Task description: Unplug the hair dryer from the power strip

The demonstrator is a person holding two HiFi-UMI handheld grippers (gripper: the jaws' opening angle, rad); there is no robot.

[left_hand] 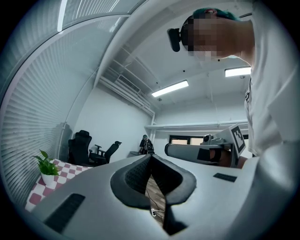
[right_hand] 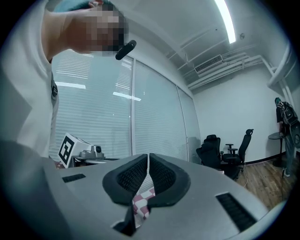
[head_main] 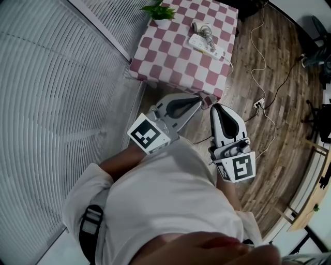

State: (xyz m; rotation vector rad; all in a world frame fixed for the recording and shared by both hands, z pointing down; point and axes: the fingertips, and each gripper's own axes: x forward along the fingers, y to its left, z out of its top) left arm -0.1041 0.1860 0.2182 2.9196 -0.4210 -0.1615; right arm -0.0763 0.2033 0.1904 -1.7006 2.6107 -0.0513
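1. Both tools are held out in front of the body. The left gripper has its jaws pressed together on nothing, and the right gripper is the same, pads shut and empty.
2. The target is up ahead on the checked table. The white power strip lies near the far right edge, and the pale bundle just beyond it looks like the hair dryer and its cord, though it is too small to be sure.
3. I'd call this the approach. Neither gripper is near the strip, and nothing shows the plug pulled.
4. The next move calls for closing in on the table and spreading at least one pair of jaws. One gripper would probably hold the strip down while the other takes the plug body and pulls it straight out — not by the cord.
5. The potted plant sits at the far left corner, well clear of the strip.
6. In the way is the table's near corner, just ahead of both jaw tips. Loose cables and a floor socket also lie on the wood to the right — something to step around.
7. The office chairs stand far off and don't matter.
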